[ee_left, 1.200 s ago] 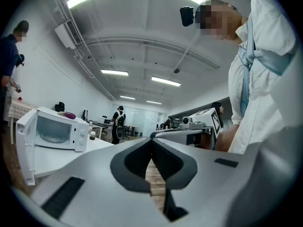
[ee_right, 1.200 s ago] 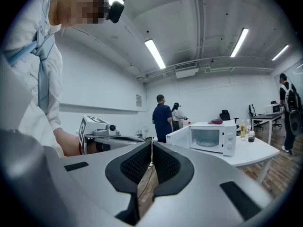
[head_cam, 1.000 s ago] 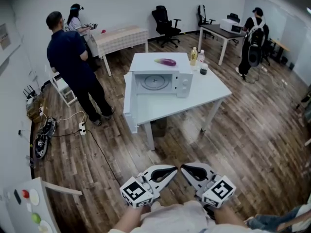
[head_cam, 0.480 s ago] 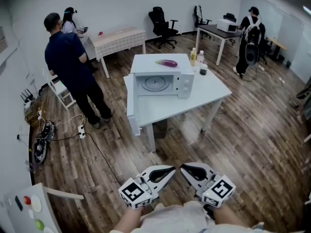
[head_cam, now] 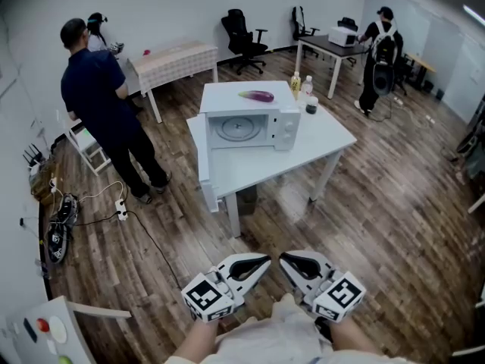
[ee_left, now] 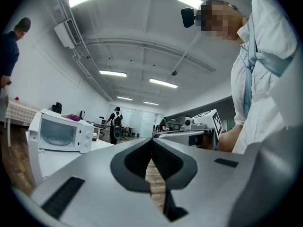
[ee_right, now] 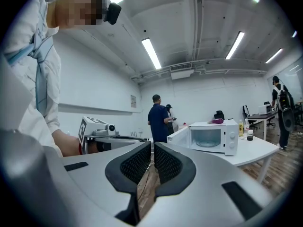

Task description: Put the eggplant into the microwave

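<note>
The purple eggplant lies on top of the white microwave, whose door hangs open to the left with the glass plate showing inside. Both stand on a white table across the room, far from my hands. My left gripper and right gripper are held low in front of me, tips nearly facing each other, both shut and empty. The left gripper view shows the microwave and eggplant at left. In the right gripper view they sit at right, microwave and eggplant.
A person in dark blue stands left of the table. Another person stands at the back right by a desk. Bottles stand beside the microwave. A cloth-covered table, an office chair and floor cables lie around.
The whole view has drifted a little toward the white table. Both grippers keep their pose and stay shut. The person in dark blue appears further left.
</note>
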`<state>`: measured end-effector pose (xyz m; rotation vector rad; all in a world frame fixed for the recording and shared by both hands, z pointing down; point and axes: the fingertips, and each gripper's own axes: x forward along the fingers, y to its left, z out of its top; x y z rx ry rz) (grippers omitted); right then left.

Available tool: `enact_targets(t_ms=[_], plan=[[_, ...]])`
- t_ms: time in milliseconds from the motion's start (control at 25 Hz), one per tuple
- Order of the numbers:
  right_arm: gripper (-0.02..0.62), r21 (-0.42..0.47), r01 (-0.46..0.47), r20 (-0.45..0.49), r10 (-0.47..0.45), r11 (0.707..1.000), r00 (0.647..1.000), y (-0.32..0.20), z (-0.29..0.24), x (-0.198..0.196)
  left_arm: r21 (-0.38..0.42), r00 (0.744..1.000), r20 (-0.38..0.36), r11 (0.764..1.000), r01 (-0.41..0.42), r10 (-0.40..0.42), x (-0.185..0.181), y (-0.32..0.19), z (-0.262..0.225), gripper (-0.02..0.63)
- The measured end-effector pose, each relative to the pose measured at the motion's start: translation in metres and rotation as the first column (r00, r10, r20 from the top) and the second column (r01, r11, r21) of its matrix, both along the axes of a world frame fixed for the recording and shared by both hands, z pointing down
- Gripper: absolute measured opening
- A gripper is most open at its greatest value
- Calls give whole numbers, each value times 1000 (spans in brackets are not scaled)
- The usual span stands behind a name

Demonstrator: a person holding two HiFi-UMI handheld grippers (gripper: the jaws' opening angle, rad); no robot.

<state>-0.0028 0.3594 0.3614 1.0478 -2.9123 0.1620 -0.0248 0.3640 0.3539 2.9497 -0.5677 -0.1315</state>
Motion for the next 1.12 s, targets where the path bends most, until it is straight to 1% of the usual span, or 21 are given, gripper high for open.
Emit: enact_targets(t_ms=[200,320,400,600,840,1040,1120], plan=[[34,2,-19,-2,19,1000,1000,-21,1,10,-6,1000,1,1000,-27,27,9,-16,5,2],[34,-8,-20,4,20,1000,1000,-42,4,16,-12,999,-24,1000,-23,23,14,-35,1,2],[35,-17,-11,5,11,1000,1000,-59,6,18,-13,999,-32,1000,-14,14,17,-53,2,2],[35,-23,6,21,-6,1000,1000,-106,8,29,-12,1000,-18,1000,1,-2,26,-103,7,2],[35,-30,21,17,-21,999,1000,-160,6,46,-8,1000,-11,1000,4,-5,44,-157,2,2],[35,-34,41,12,-40,999,999,-201,1,61,7,999,-33,1000,26,-25,60,-199,-11,2],[35,-37,53,6,-53,998,999,-217,-1,67,2,999,-23,1000,29,-29,65,-215,-10,2]])
